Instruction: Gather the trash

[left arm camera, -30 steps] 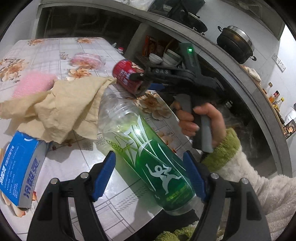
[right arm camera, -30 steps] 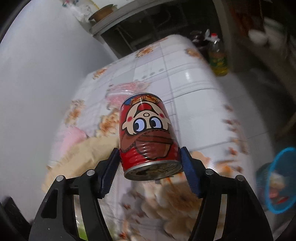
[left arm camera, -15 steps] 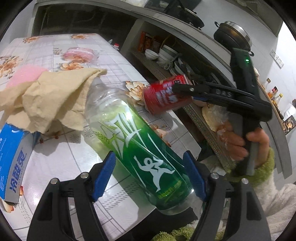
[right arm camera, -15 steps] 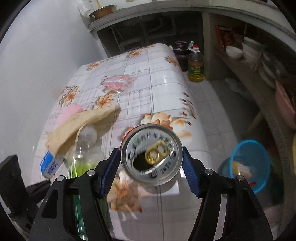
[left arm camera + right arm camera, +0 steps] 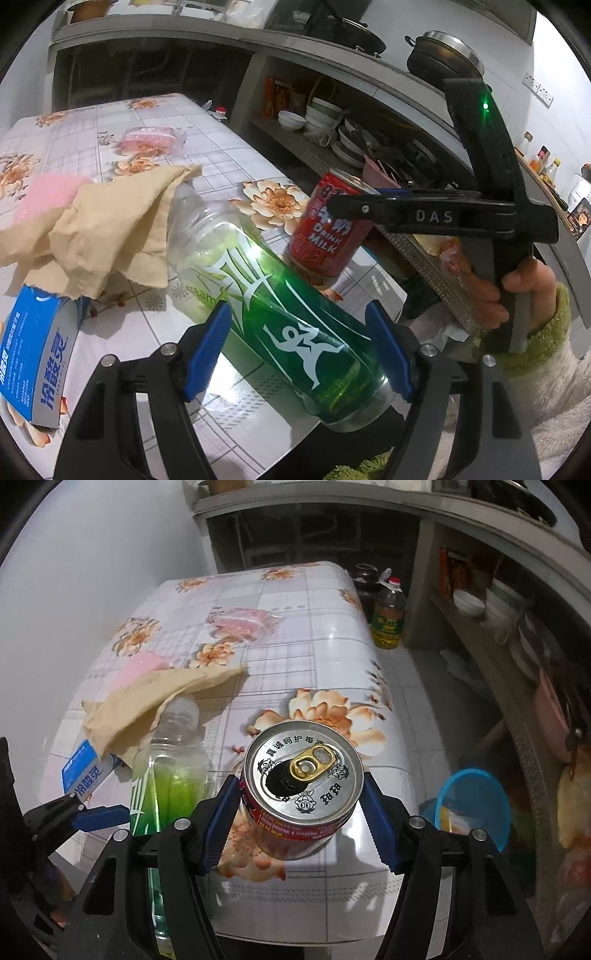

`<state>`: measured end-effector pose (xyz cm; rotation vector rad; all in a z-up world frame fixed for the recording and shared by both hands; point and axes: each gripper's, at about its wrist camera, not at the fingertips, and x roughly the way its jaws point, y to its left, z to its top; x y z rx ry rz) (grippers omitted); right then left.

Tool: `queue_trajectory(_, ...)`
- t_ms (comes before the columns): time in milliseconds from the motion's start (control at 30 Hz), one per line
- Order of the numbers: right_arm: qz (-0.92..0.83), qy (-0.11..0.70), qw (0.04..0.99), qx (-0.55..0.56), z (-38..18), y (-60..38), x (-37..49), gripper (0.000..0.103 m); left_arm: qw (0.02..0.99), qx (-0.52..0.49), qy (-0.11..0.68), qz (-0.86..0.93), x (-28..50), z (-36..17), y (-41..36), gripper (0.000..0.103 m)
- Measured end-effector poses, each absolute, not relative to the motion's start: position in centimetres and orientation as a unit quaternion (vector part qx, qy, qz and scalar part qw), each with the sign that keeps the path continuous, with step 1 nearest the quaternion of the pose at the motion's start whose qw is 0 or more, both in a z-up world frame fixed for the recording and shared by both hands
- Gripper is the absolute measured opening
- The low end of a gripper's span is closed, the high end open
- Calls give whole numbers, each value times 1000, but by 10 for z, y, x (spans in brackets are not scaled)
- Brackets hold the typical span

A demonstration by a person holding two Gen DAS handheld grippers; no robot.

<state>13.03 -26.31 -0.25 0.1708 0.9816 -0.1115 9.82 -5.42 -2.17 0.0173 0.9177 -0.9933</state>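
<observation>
My right gripper (image 5: 301,819) is shut on a red milk can (image 5: 301,775), opened top facing the camera, above the table's near right part. The can also shows in the left wrist view (image 5: 327,229), held by the right gripper (image 5: 347,206). My left gripper (image 5: 301,349) is shut on a green plastic bottle (image 5: 280,317), which lies tilted with its neck under a tan paper (image 5: 107,229). The bottle (image 5: 168,771) stands left of the can in the right wrist view. A blue mesh bin (image 5: 474,808) sits on the floor at the right.
On the flowered table (image 5: 314,646) lie a blue box (image 5: 33,350), a pink cloth (image 5: 44,192) and a pink packet (image 5: 240,622). An oil bottle (image 5: 388,616) stands on the floor beyond the table. Shelves with bowls (image 5: 325,122) run along the right.
The right gripper has turned the can from sideways to top-up and carried it right and nearer, toward the table's edge. The left gripper keeps its hold on the bottle, nearly still.
</observation>
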Motion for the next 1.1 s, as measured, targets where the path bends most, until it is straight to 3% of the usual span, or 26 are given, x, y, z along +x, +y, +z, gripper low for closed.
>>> queue_trajectory(500,-15,459,876,146,-6,-273,132,70,775,9,431,-462,98,-25,-59,73)
queue_trajectory(733,10,416,889,191,9,-282,114,80,786,30,403,-468,105,-12,-67,77)
queue_trajectory(1100,-8,354,885,304,10,-332,64,81,785,44,383,-485,136,9,-106,79)
